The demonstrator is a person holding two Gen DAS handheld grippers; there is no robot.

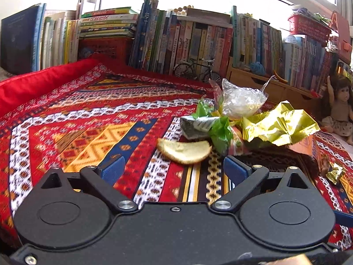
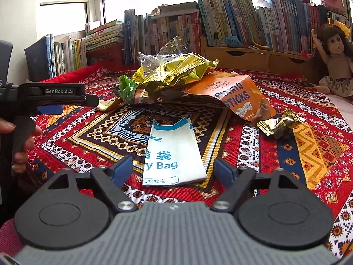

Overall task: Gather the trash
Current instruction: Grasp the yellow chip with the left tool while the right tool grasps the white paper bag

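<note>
Both our grippers hang released, nothing held: left gripper (image 1: 172,165), right gripper (image 2: 174,167). One bread crust (image 1: 184,151) lies just ahead of our left jaws; one white paper bag (image 2: 174,152) lies between our right jaws. Pile beyond: one orange snack box (image 2: 233,92), one gold wrapper (image 2: 176,70). Risk: thin bag flat on patterned cloth (image 2: 308,145); pads may snag fabric.

Each gripper has a black body with two round discs, silver pivot screws and blue finger pads (image 1: 113,167). The left gripper (image 2: 49,109) bears white "GenRobot.AI" lettering. The right gripper (image 2: 174,169) has a ribbed grey centre plate.
</note>
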